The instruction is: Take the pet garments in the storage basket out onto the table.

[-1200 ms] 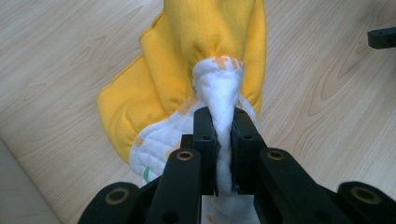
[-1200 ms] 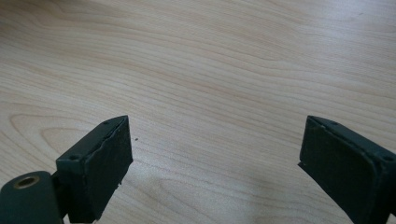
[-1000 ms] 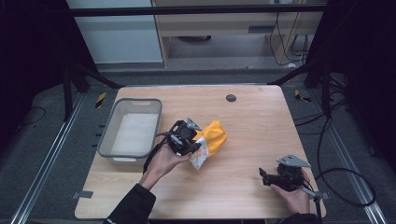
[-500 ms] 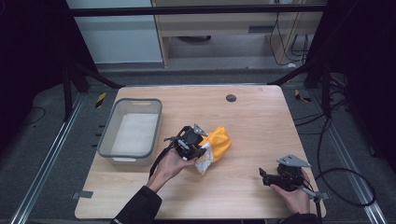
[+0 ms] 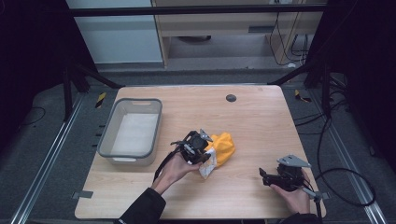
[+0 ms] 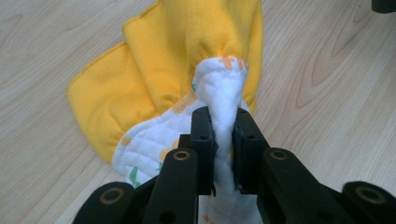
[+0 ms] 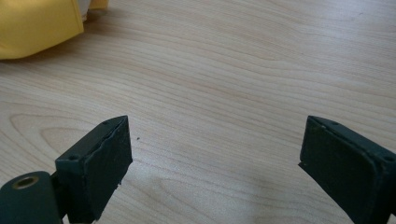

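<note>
A yellow cloth (image 5: 225, 145) with a white quilted printed lining lies bunched on the wooden table (image 5: 261, 126), right of centre. My left gripper (image 5: 209, 155) is at the cloth's left edge, shut on a pinched fold of the white lining. In the left gripper view the two jaws (image 6: 223, 140) squeeze that fold, and the yellow cloth (image 6: 154, 70) spreads out on the wood beyond them. My right gripper (image 5: 262, 175) rests near the table's front right, open, with nothing between its jaws (image 7: 215, 154). A corner of the yellow cloth (image 7: 32, 23) shows at its upper left.
A clear grey plastic bin (image 5: 112, 140) with a white bottom stands at the table's left side. A small black disc (image 5: 230, 98) is set into the table near the far edge. Cables trail on the floor to the right.
My left hand has carried the pinched cloth a little to the right and toward the front edge, lowering it. The right gripper has stayed where it was.
</note>
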`<state>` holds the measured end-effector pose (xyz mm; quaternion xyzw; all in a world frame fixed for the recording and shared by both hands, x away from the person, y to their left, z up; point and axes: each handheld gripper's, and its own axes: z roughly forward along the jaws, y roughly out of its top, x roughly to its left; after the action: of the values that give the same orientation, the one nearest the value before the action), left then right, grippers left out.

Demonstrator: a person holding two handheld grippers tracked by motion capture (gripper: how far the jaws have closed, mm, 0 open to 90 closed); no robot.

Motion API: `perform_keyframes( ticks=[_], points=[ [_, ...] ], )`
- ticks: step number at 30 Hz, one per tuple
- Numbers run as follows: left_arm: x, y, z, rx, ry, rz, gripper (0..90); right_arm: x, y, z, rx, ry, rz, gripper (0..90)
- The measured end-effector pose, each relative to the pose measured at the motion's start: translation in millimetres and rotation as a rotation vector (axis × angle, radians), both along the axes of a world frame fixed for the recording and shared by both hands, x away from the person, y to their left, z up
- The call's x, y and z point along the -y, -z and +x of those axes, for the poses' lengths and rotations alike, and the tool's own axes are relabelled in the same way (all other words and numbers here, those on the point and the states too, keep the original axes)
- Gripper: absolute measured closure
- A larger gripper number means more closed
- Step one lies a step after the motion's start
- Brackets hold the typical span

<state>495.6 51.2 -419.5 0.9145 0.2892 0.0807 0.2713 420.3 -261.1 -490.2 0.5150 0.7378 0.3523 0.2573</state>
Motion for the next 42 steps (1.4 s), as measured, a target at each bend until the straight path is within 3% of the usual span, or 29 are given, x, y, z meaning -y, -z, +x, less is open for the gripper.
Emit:
perform_keyframes(
  ticks=[7, 18, 20, 25, 30, 42],
  points=[
    [2.2, 5.9, -0.3, -0.022, 0.014, 0.005, 71.6, -0.1, 0.1, 0.0, -0.003, 0.001, 0.000, 8.9],
    [1.1, 8.5, -1.7, -0.010, 0.012, -0.006, 53.8, -0.4, 0.2, 0.1, -0.007, -0.001, 0.000, 8.7],
    [-0.2, 7.2, -2.2, -0.004, 0.012, -0.013, 46.8, -0.4, 0.2, 0.0, -0.007, -0.001, 0.001, 8.7],
    [-6.7, 0.1, -5.3, 0.037, 0.013, -0.046, 38.3, -0.2, 0.3, 0.1, -0.007, 0.000, 0.000, 8.6],
    [-14.7, -4.8, -8.9, 0.049, 0.010, -0.078, 35.1, 0.2, 0.1, 0.1, -0.005, 0.002, 0.003, 8.6],
    [-46.6, -16.3, -23.6, 0.129, -0.032, -0.176, 28.2, 0.6, 0.2, -0.1, -0.003, 0.004, -0.004, 8.5]
  ],
)
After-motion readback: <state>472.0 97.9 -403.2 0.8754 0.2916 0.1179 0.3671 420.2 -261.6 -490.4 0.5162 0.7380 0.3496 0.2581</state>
